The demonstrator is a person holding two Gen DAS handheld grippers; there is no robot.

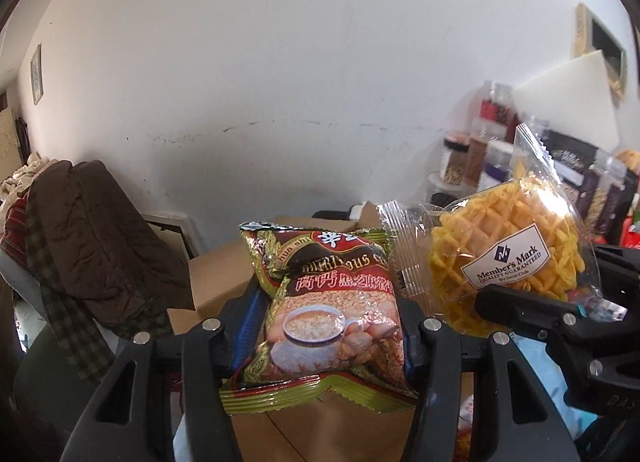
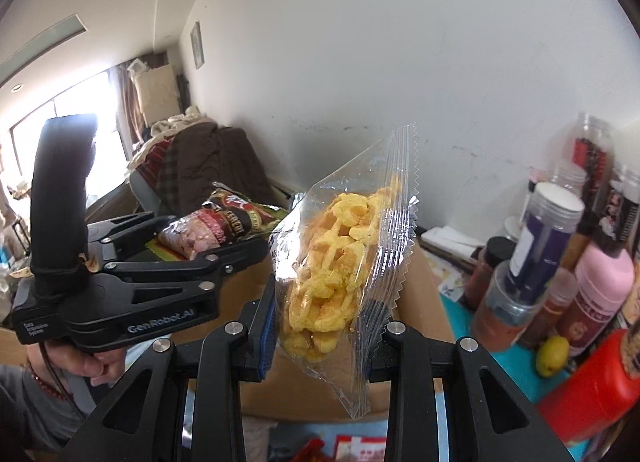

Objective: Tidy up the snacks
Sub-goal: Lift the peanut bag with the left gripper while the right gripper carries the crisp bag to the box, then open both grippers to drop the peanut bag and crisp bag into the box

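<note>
Left gripper (image 1: pixel 332 302) and right gripper (image 2: pixel 320 318) are both raised side by side, each clamped on a packet.

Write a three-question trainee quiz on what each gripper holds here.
1. True or false: the left gripper is shut on the cereal packet.
2. Which snack does the right gripper hold? A) a red can B) the clear waffle bag C) a lemon
3. Fill in: the label on the waffle bag reads "Member's ____".

Key: 1 true; 2 B; 3 Mark.
</note>
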